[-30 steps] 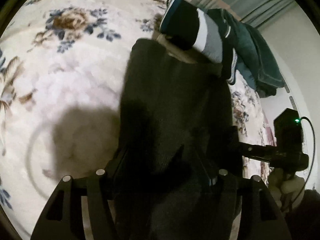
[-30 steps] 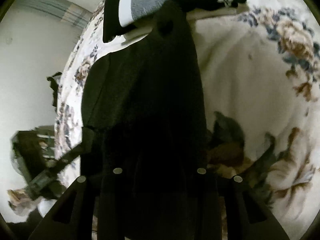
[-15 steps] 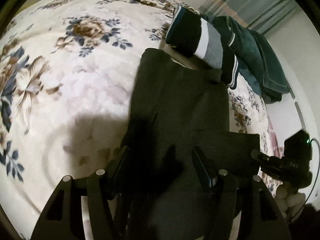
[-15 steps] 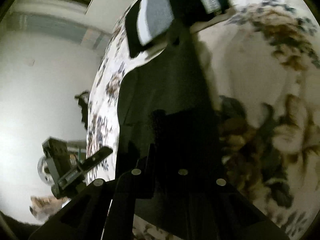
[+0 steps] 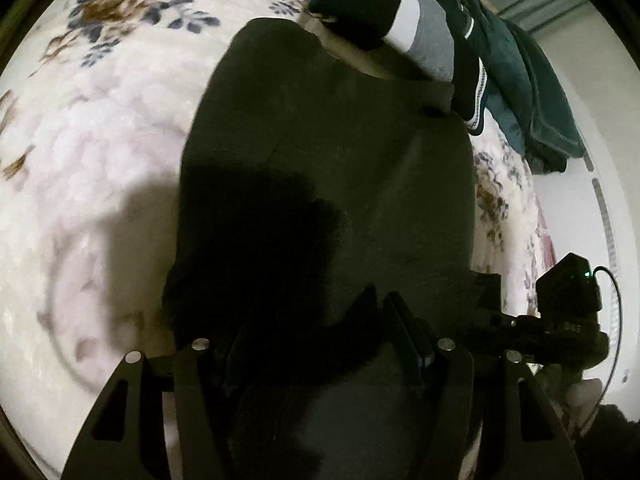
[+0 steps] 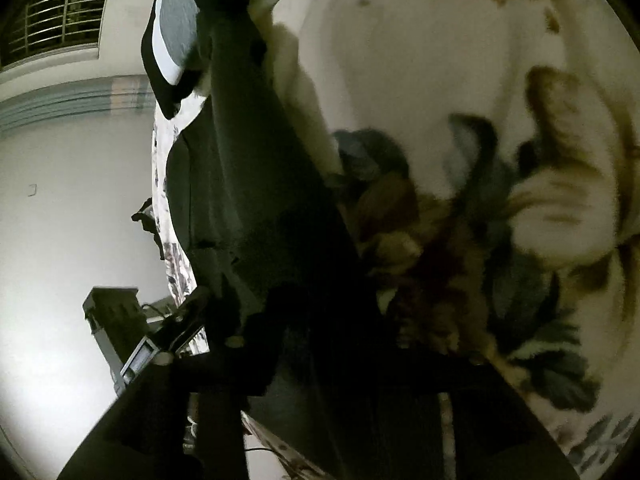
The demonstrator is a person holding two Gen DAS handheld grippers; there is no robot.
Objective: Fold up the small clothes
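Observation:
A dark, almost black small garment (image 5: 340, 168) lies spread on the floral blanket (image 5: 100, 140). My left gripper (image 5: 320, 332) stands open over the garment's near edge, the cloth lying between and under its fingers. In the right wrist view the same garment (image 6: 256, 200) runs up the middle, seen at a steep tilt. My right gripper (image 6: 320, 368) is low at the garment's near right edge; its fingers are lost in the dark cloth and I cannot tell how the jaws stand. The right gripper also shows in the left wrist view (image 5: 560, 320).
A folded dark garment with white and grey stripes (image 5: 404, 28) and a teal garment (image 5: 532, 80) lie just beyond the dark one. The blanket (image 6: 480, 120) spreads to the right. A white wall (image 6: 72, 200) and a barred window (image 6: 56, 12) lie past the bed.
The left gripper has moved in lower over the garment, which now lies flatter. The right gripper has tilted hard and dropped to the blanket, dragging its edge of the cloth.

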